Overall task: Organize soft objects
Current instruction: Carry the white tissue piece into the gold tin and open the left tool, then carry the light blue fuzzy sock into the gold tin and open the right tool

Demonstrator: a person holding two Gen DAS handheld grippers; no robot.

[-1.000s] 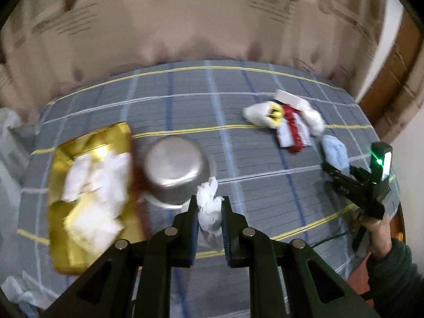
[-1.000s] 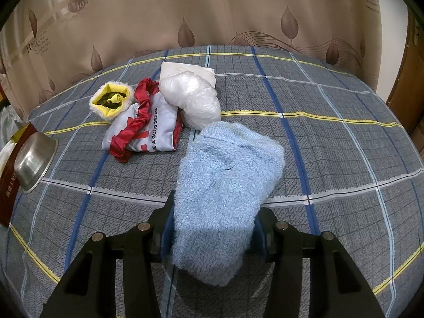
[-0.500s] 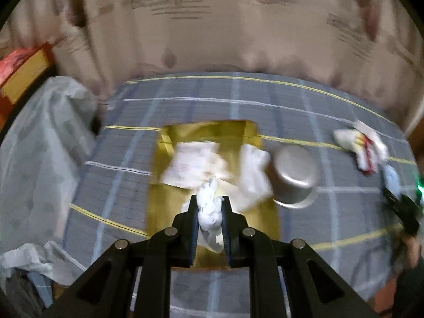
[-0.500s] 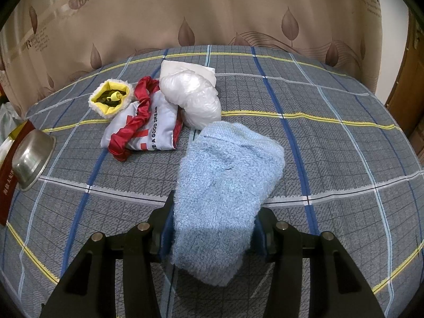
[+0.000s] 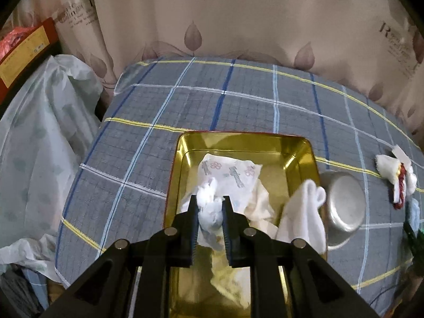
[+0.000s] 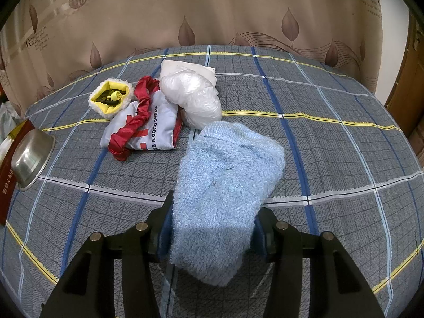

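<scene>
My left gripper (image 5: 210, 206) is shut on a crumpled white cloth (image 5: 209, 209) and holds it over the gold tin tray (image 5: 238, 139). The tray holds a printed white cloth (image 5: 228, 175) and a white sock (image 5: 304, 212). My right gripper (image 6: 212, 217) is shut on a folded light blue towel (image 6: 225, 180) that rests on the plaid bedcover (image 6: 331, 145). Beyond it lie a white and red drawstring bag (image 6: 148, 127), a yellow fleece-rimmed item (image 6: 110, 98) and a white plastic-wrapped bundle (image 6: 193, 98).
A steel bowl (image 5: 341, 206) lies tipped against the tray's right side; it also shows in the right wrist view (image 6: 29, 156). A pale plastic-covered heap (image 5: 39, 145) lies off the bed's left edge. A beige curtain (image 6: 212, 13) hangs behind the bed.
My left gripper has swung left from beside the bowl to over the gold tray, carrying the white cloth. The right gripper and towel have stayed put.
</scene>
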